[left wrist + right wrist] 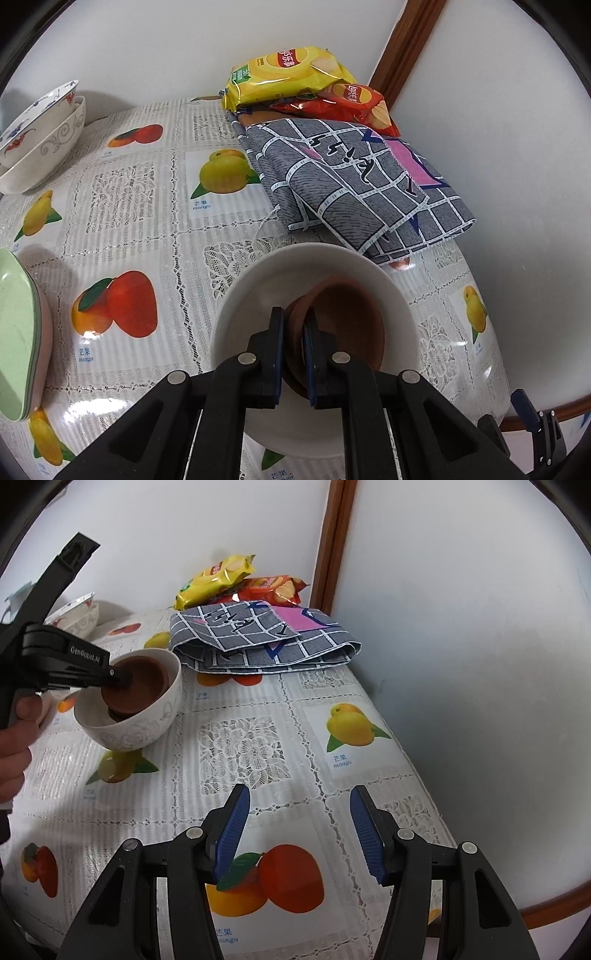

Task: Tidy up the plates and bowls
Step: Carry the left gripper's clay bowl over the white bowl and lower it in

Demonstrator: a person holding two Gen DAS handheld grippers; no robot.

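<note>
While left gripper (pixel 293 321) pinches brown bowl (pixel 351 317) inside white bowl (pixel 255 288), seemingly tilted, right gripper (pixel 297 805) gapes empty.

**Readable text on rig, tablecloth and snack bags**

- Left gripper (pixel 123 677): white lettering "GenRobot.AI" along its black side, seen from the right wrist view.
- Tablecloth (pixel 155 229): fruit picture panels, each captioned in blue with two Chinese characters "芒果" above the word "mango". Legible under the yellow fruit and the red-orange fruit in both views.
- Yellow chip bag (pixel 288 75): red round logo with white Chinese characters, upside down; reads as "乐事". Small green patch on the bag carries print too small to read.
- Red chip bag (pixel 351 99): same logo, same characters, also inverted.
- Grey checked cloth (pixel 354 177): dark brush-like marks, not legible as words.
</note>
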